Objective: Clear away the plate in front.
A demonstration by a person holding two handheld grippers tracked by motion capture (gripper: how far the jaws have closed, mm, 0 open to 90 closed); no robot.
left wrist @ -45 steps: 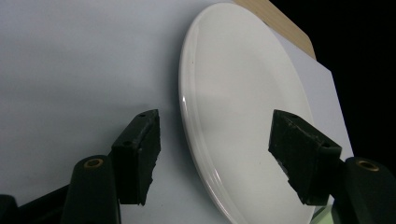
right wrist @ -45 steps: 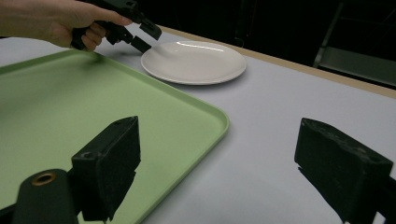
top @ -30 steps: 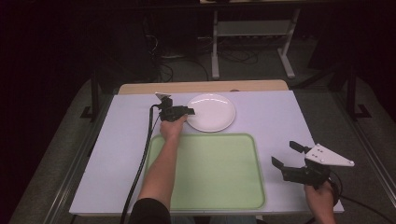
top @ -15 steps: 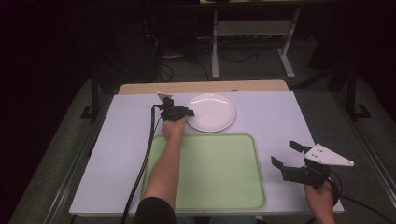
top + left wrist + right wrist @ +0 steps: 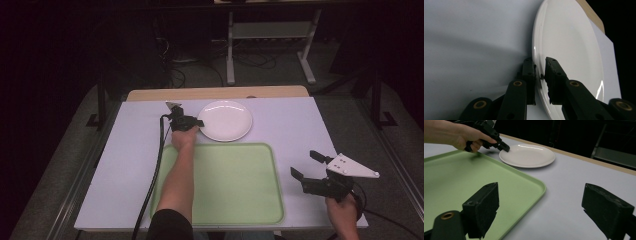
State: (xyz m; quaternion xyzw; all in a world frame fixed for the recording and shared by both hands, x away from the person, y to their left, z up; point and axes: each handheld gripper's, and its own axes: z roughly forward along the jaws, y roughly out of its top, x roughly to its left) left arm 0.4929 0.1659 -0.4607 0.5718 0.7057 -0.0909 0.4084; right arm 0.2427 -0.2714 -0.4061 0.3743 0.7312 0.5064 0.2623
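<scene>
Nearest the person, the right gripper (image 5: pixel 311 172) hangs over the table (image 5: pixel 310 130) just right of the tray (image 5: pixel 235 200), jaws spread wide and holding nothing. The tray, pale green and bare, lies at the table's near middle. Just beyond the tray's far edge sits the plate (image 5: pixel 225 120), white and glossy. The left gripper (image 5: pixel 540 75) is at the plate's left rim, beyond the tray's far left corner, jaws clenched on that rim, one under and one over. The plate looks stiff, smooth and breakable, likely slippery under the pads; a rim pinch is the only hold, and lifting from one edge would probably make it tip.
</scene>
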